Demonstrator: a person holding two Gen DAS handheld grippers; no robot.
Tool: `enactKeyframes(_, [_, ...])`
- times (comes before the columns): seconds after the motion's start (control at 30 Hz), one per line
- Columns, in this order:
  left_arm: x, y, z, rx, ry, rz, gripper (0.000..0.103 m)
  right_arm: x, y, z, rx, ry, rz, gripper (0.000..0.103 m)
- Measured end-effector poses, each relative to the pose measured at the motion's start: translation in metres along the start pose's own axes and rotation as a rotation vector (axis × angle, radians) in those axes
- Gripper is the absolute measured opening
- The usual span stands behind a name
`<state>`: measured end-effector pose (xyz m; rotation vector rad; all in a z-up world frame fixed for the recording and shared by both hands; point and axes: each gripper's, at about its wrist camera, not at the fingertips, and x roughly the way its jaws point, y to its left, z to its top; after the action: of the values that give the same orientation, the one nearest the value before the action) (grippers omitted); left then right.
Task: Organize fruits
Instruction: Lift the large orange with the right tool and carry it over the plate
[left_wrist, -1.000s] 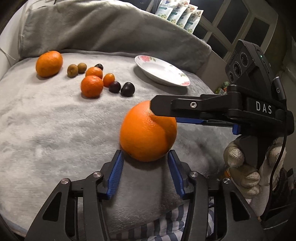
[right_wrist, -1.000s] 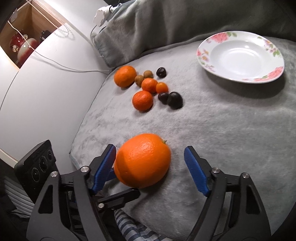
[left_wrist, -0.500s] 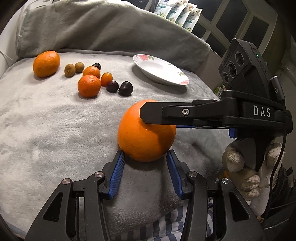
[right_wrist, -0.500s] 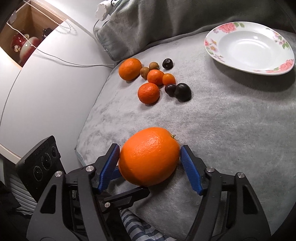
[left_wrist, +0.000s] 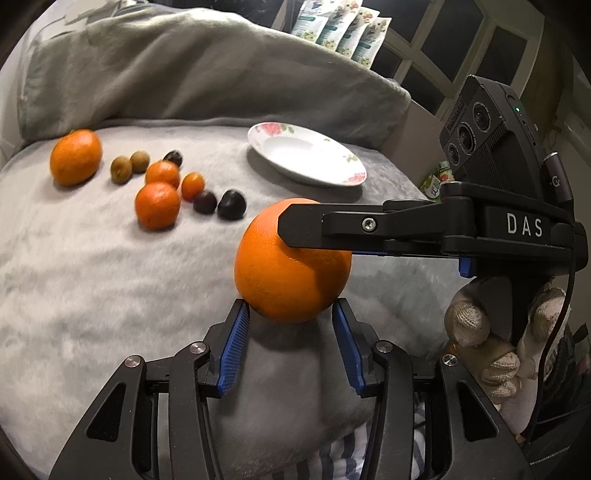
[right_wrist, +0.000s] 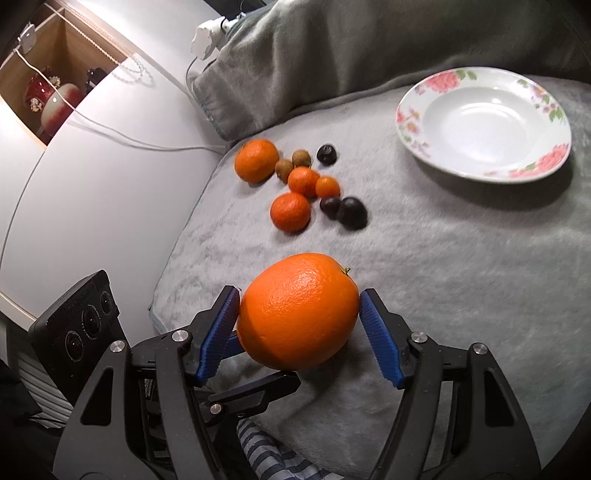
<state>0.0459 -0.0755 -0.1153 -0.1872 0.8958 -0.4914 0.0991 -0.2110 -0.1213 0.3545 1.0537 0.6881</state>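
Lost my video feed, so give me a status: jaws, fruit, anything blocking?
Right gripper jaws shut on large orange. Left gripper jaws bracket its underside; contact unclear. White floral plate empty, path across grey blanket unobstructed.

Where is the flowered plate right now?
The flowered plate sits empty on the grey blanket, upper right in the right wrist view, right of the small fruit cluster and beyond the big orange in the right gripper.

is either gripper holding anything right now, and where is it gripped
The right gripper holds the big orange, pads on its two opposite sides. The left gripper sits under it, not clearly clamping.
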Motion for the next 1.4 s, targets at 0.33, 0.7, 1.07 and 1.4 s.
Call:
enactKeyframes(0.33, [0.018, -0.012, 0.029, 0.045, -0.009, -0.022, 0.046, -0.02, -0.021, 0.023, 0.019, -0.056, -0.019, 0.07])
enactKeyframes(0.7, [0.046, -0.03, 0.06, 0.093, -0.003, -0.049, 0.046, -0.039, -0.054, 0.047, 0.065, -0.115, -0.047, 0.07])
enactKeyframes(1.07, [0.063, -0.04, 0.08, 0.129, 0.006, -0.063, 0.046, -0.05, -0.082, 0.065, 0.109, -0.153, -0.067, 0.07])
enactKeyframes(1.4, [0.074, -0.043, 0.089, 0.145, 0.019, -0.048, 0.045, -0.049, -0.098, 0.074, 0.139, -0.156, -0.084, 0.07])
